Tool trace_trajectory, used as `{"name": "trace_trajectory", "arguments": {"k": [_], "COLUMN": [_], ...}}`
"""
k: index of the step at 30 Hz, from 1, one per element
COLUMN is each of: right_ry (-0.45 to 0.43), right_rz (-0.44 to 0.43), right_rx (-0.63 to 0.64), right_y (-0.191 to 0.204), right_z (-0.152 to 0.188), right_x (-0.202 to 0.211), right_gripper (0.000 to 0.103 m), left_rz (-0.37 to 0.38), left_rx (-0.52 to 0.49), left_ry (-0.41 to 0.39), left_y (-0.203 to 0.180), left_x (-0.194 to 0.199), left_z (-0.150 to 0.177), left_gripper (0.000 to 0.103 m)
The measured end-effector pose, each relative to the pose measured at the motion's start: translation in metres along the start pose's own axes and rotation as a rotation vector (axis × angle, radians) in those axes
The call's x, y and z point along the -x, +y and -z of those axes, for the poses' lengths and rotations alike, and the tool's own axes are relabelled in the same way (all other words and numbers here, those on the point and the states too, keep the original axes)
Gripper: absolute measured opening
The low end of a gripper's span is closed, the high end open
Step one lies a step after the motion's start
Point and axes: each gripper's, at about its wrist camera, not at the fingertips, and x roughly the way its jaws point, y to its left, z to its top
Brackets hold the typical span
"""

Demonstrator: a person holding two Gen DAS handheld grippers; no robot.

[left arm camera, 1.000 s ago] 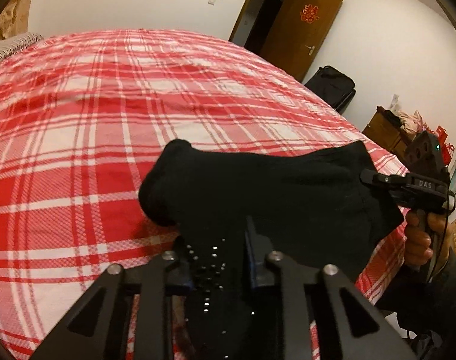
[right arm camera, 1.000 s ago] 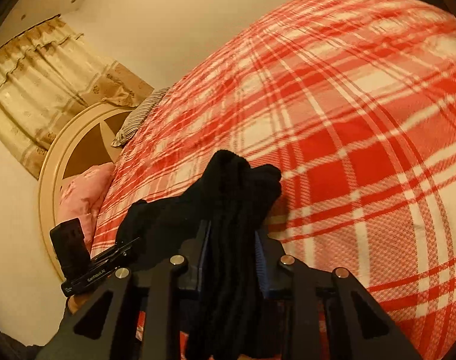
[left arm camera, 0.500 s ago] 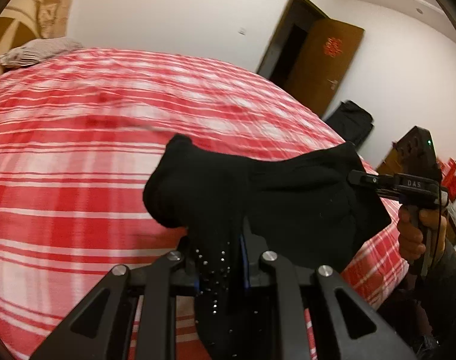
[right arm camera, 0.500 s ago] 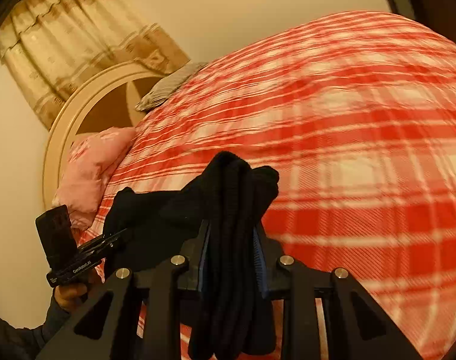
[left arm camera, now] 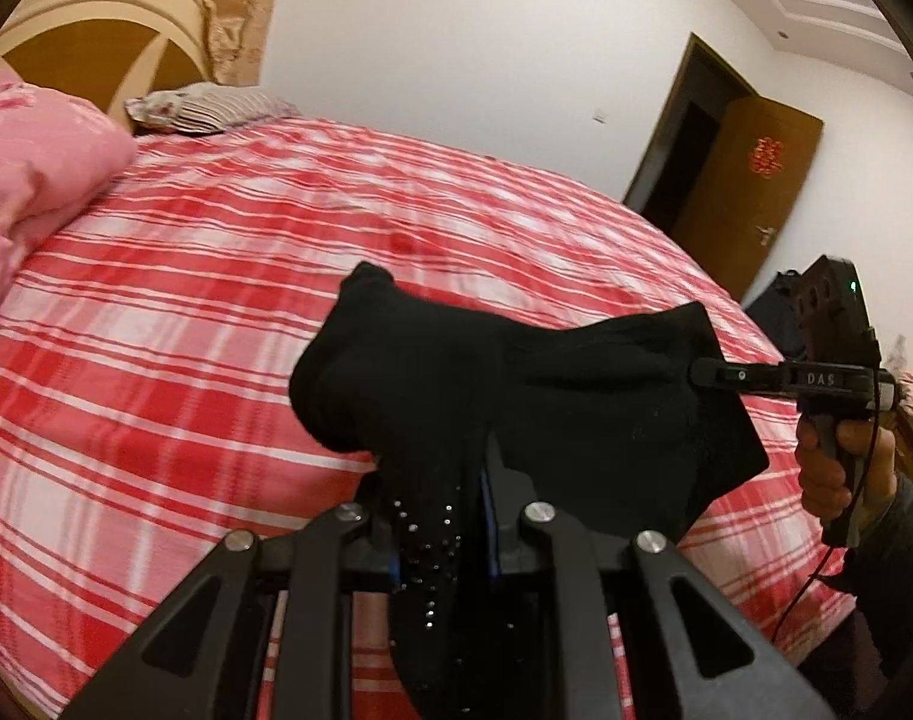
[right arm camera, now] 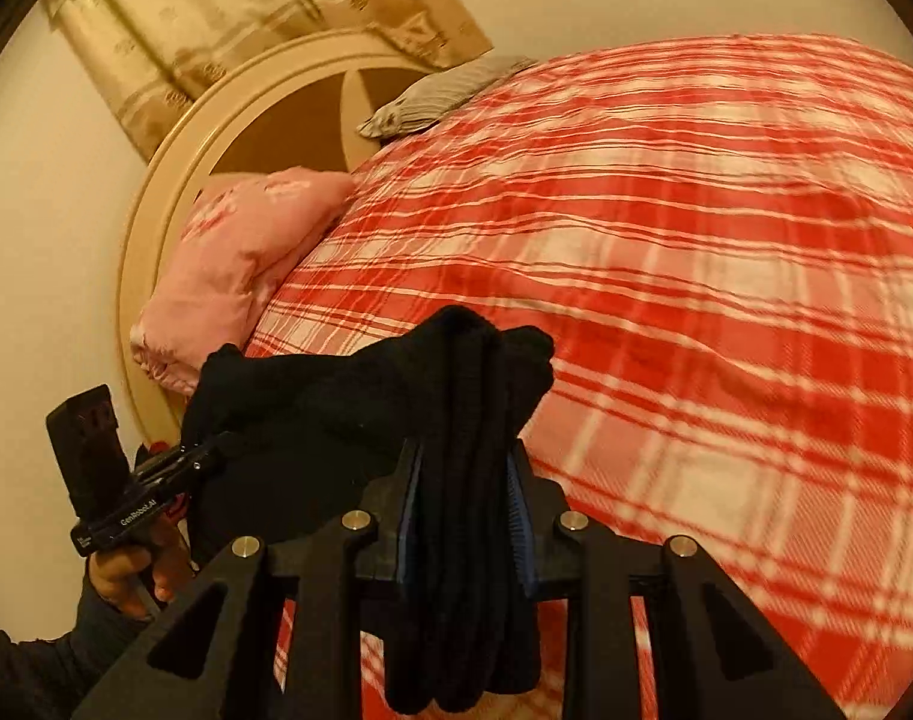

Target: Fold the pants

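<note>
Both grippers stay clamped on the black pants (left arm camera: pixel 516 396), the left gripper (left arm camera: pixel 441 516) and the right gripper (right arm camera: pixel 465 510) each pinching bunched cloth. They have swung toward the pink pillow (left arm camera: pixel 30 168), carrying the pants above the plaid bed (left arm camera: pixel 186 300) in front; probably laying them down comes next.

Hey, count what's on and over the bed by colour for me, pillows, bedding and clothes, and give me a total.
Black: 1, the pants, held over the bed by the left gripper and right gripper
Pink: 1, the pillow
Grey striped: 1, the striped pillow
Red and white plaid: 1, the bedspread
Total: 4
</note>
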Motion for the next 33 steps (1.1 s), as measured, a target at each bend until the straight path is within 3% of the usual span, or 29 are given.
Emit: {"name": "trace_trajectory", "arguments": {"k": [8, 18, 21, 23, 26, 28, 33], "right_ry": [0.018, 0.037, 0.052, 0.073, 0.090, 0.077, 0.044], "right_rz": [0.003, 0.004, 0.016, 0.052, 0.115, 0.135, 0.157], "right_rx": [0.012, -0.063, -0.086, -0.093, -0.079, -0.095, -0.106], "right_y": [0.002, -0.021, -0.030, -0.035, -0.040, -0.045, -0.048], "right_z": [-0.020, -0.019, -0.017, -0.016, -0.012, -0.011, -0.009], "right_x": [-0.042, -0.070, -0.076, -0.083, -0.092, -0.093, -0.084], "right_gripper": [0.027, 0.027, 0.028, 0.030, 0.042, 0.055, 0.062], "left_rz": [-0.090, -0.126, -0.142, -0.175, -0.201, -0.210, -0.228], "left_rx": [-0.009, -0.006, -0.011, -0.029, -0.016, -0.005, 0.015], "left_ry": [0.004, 0.063, 0.078, 0.100, 0.088, 0.080, 0.074], "left_y": [0.022, 0.035, 0.036, 0.038, 0.043, 0.046, 0.048], "left_x": [-0.016, -0.037, -0.042, -0.049, -0.051, -0.051, -0.045], "left_z": [-0.006, 0.005, 0.007, 0.010, 0.017, 0.019, 0.020], "left_gripper": [0.019, 0.020, 0.027, 0.046, 0.060, 0.067, 0.074]}}
